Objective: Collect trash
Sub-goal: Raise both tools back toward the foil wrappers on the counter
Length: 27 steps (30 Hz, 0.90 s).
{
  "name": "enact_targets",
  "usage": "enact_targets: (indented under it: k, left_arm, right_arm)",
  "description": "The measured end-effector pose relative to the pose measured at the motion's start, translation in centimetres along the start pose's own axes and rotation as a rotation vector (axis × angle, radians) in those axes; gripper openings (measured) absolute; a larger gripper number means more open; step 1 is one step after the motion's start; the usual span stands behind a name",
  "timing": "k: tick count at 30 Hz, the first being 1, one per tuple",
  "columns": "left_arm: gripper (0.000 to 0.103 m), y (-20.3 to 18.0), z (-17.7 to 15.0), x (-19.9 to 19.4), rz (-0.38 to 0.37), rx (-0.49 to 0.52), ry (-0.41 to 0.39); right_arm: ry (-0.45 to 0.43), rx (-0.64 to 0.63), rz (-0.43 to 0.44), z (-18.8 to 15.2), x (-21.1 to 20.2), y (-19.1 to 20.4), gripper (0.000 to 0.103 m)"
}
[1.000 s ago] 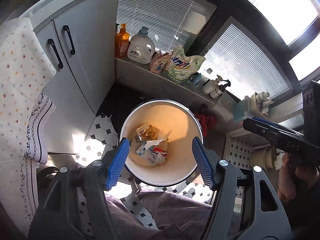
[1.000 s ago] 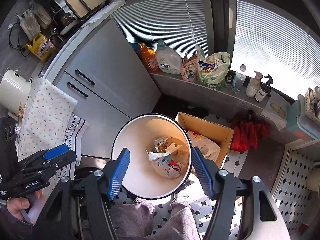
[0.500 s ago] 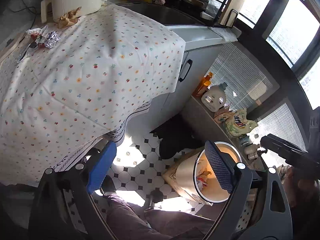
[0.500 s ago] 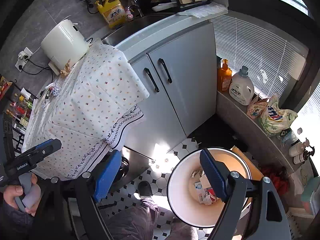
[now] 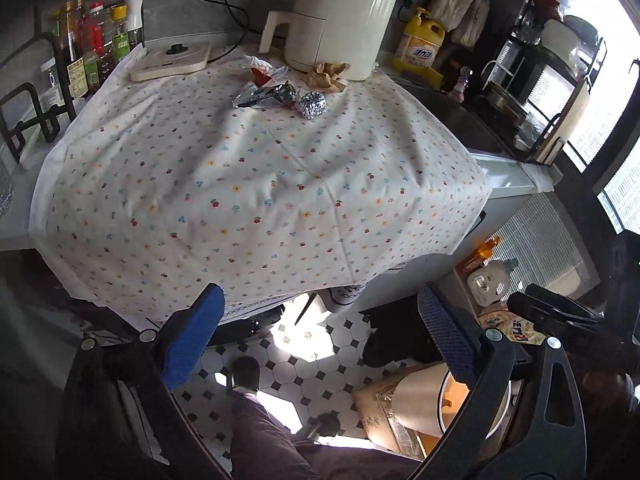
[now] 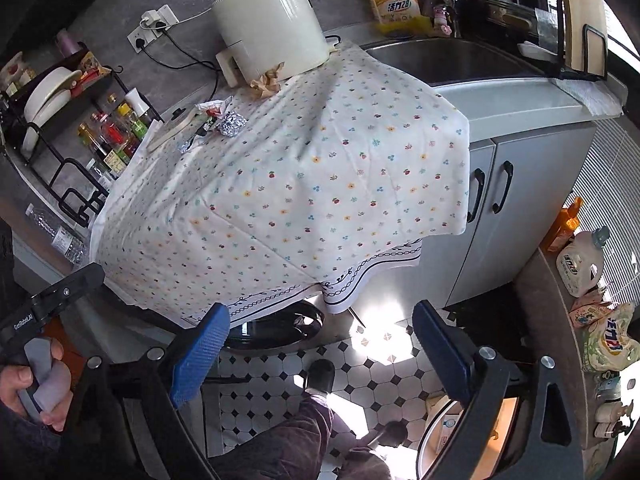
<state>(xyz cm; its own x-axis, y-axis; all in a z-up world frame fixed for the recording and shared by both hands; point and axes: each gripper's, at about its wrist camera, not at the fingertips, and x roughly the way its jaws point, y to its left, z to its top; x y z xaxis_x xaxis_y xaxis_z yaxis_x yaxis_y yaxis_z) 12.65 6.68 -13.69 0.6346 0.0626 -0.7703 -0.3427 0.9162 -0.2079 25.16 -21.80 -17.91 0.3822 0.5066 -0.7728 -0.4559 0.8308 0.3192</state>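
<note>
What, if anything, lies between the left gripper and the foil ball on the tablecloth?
Nothing visible. The left gripper is open and empty at the near table edge; only bare floral tablecloth stretches to the foil ball. The crumpled wrapper lies to the ball's left, the brown paper behind.

tablecloth (image 5: 256, 184): white, small red, blue and yellow flower print
floor tiles (image 5: 304, 364): white octagons, black diamonds
foil ball (image 5: 312, 105): silver
appliance (image 5: 340, 20): cream
detergent bottle (image 6: 394, 0): yellow
gripper pads (image 5: 192, 336): blue
</note>
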Motion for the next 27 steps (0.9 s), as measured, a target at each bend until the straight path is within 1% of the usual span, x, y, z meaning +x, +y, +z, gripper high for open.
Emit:
enact_targets:
  k: [7,11,14,19,22,27]
  left_arm:
    - [0.096,4.8,0.5,-2.6,0.059,-0.087,-0.066]
    - [0.096,7.2,1.2,-2.9,0.077,-0.124,-0.077]
    - [0.096,8.5,2.0,-2.6,0.081,-0.133,-0.083]
    - [0.096,10.2,4.1,-1.8,0.071,-0.138,-0.094]
    - [0.096,11.1,5.5,-1.2,0.059,-0.136,-0.102]
    - [0.096,13.1,8.0,0.4,0.028,-0.151,-0.118]
  right_arm:
    - [0.003,-0.095,0.062,2.2,1.4,5.7,0.093]
    - [-0.005,-0.118,0.076,3.4,1.9,7.7,0.093]
    - [-0.009,-0.114,0.079,4.3,2.5,8.7,0.093]
    - [0.002,-0.106,0.065,6.0,4.1,9.7,0.093]
    - [-0.003,-0.124,0.046,7.4,5.0,10.6,0.093]
    - [-0.018,-0.110,0.027,10.2,6.6,12.0,0.093]
